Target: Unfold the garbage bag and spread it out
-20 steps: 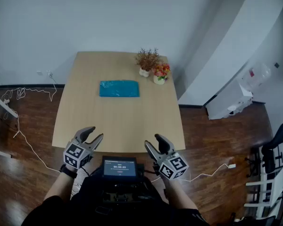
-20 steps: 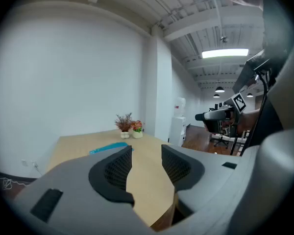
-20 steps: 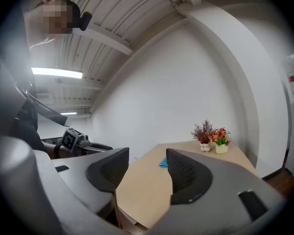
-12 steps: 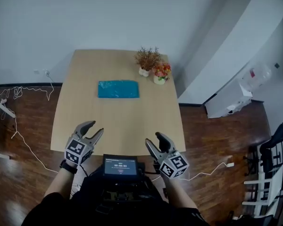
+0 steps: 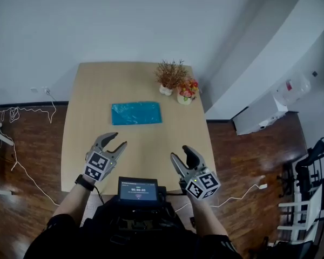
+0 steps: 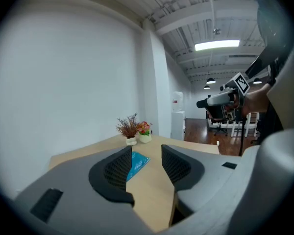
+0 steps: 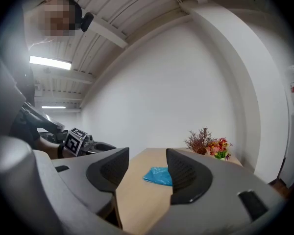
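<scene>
Advanced since earlier frames, further in over the worktop's (image 5: 151, 144) near half: left claw (image 5: 114, 141), jaws wide, nothing between; right claw (image 5: 182, 155), jaws fully wide, likewise empty. Folded blue garbage bag (image 5: 136, 113) flat at worktop centre, well apart from both claws. Potted plants (image 5: 171, 74) at worktop's far right corner. Judged approach stage only; unfolding not yet begun.

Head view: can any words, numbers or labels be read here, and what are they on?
None can be read.
On the small screen at the person's chest: text lines, too small to read.
On the left claw and right claw: black-and-white square markers, no letters.
</scene>
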`<action>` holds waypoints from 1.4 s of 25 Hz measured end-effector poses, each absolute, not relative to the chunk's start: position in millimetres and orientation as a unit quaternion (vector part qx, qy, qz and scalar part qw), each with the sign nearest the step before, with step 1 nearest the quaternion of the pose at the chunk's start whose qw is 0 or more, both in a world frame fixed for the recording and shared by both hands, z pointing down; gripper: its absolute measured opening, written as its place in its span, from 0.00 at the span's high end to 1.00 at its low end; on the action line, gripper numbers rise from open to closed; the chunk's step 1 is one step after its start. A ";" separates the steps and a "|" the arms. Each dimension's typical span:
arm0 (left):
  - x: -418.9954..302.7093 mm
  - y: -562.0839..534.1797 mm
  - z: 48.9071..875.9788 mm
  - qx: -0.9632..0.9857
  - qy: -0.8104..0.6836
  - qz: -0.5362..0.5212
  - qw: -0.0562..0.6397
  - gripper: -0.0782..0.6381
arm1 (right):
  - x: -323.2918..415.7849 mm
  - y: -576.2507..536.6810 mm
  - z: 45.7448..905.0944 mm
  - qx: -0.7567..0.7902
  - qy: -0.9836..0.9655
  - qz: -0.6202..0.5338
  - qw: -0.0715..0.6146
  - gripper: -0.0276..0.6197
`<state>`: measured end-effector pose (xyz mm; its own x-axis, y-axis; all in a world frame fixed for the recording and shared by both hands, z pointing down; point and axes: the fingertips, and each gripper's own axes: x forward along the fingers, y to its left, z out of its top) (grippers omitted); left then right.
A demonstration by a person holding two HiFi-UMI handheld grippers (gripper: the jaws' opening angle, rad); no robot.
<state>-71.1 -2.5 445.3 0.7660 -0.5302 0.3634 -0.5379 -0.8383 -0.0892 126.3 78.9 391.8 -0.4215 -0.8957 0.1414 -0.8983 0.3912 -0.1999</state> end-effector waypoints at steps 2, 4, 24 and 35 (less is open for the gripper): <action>-65.6 -20.0 453.0 0.942 -0.270 0.201 0.005 0.61 | 124.4 60.4 390.4 0.543 -0.831 0.122 0.008 0.57; -61.1 -37.3 460.0 0.943 -0.258 0.208 -0.002 0.61 | 121.7 42.9 388.4 0.548 -0.828 0.116 0.012 0.57; 56.8 -132.1 595.2 0.925 -0.177 0.335 -0.023 0.61 | 155.6 -49.6 446.8 0.559 -0.814 0.151 0.039 0.57; 108.9 -163.8 709.6 0.886 -0.137 0.444 -0.004 0.61 | 171.1 -85.9 530.9 0.530 -0.818 0.212 0.078 0.57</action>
<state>108.9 -163.8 709.6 0.5691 -0.2459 0.7847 -0.2387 -0.9626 -0.1286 171.1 -85.9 530.9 -0.4262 -0.8333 0.3521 -0.8995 0.3489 -0.2630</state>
